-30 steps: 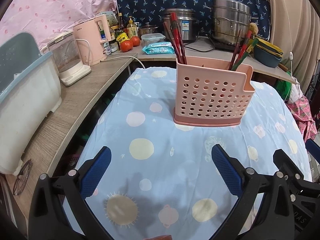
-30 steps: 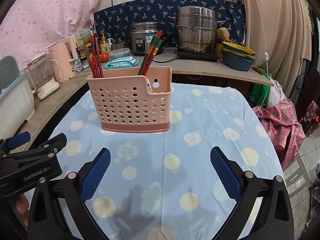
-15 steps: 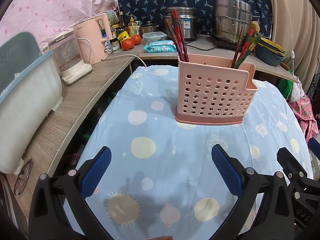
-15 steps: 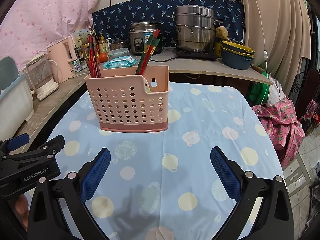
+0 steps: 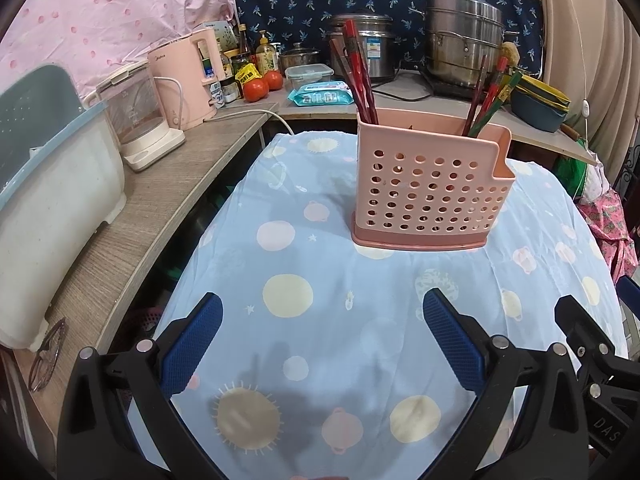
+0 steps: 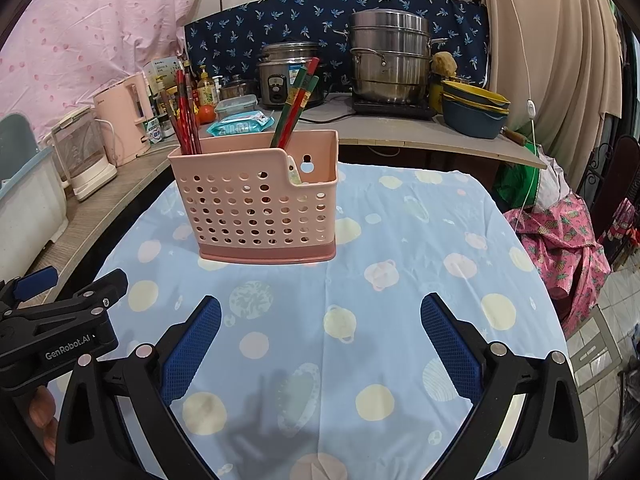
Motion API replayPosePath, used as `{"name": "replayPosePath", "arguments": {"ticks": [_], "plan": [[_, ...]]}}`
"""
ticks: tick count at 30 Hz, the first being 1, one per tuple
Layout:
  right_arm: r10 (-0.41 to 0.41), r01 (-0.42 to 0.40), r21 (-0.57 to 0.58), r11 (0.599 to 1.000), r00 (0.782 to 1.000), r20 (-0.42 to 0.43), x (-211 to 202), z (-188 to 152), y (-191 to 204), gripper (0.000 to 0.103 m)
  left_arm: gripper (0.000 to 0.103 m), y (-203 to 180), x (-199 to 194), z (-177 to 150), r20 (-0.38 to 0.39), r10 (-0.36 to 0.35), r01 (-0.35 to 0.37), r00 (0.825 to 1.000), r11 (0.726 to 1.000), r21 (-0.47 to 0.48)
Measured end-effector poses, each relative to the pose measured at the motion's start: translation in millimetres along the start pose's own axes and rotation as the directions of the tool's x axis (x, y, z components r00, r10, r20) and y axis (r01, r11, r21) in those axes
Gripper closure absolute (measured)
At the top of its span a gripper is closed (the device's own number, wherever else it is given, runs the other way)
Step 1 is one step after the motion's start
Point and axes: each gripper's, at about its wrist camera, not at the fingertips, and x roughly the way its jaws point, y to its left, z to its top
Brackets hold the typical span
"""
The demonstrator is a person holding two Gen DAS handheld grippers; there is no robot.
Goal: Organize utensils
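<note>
Both grippers empty, jaws wide: left gripper (image 5: 322, 338) and right gripper (image 6: 320, 340) hover low over the tablecloth (image 6: 420, 240), side by side, well short of the caddy (image 6: 256, 204).

Caddy sits at 12 o'clock in the right view, 1 o'clock in the left. No loose utensils on the cloth, so sorting looks done or nearly so.

Risks:
- Caddy is light perforated plastic on cloth over a round table. A sideways nudge from a finger likely slides or tips it.
- Both chopstick bundles stand tall and lean, so top-heavy. Grabbing one high up could lever the caddy over.
- Cloth could bunch if a gripper drags on it.

Orientation: caddy's long axis runs 9-to-3 across both views, opening up. Dark red chopsticks (image 6: 185, 116) in the 9 o'clock end, near upright, tips up. Red-green chopsticks (image 6: 298, 104) nearer the 3 o'clock end, long axis tilted toward 1 o'clock.
</note>
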Motion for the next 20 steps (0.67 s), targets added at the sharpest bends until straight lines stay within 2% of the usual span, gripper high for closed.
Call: {"name": "replayPosePath", "arguments": {"ticks": [20], "plan": [[-0.004,0.004,0.008,1.0,1.0,-0.005,2.9,-3.0,-1.2,0.007,0.007,-5.1,-3.3,0.7,0.022,-0.004,0.004,1.0,1.0,0.018]]}}
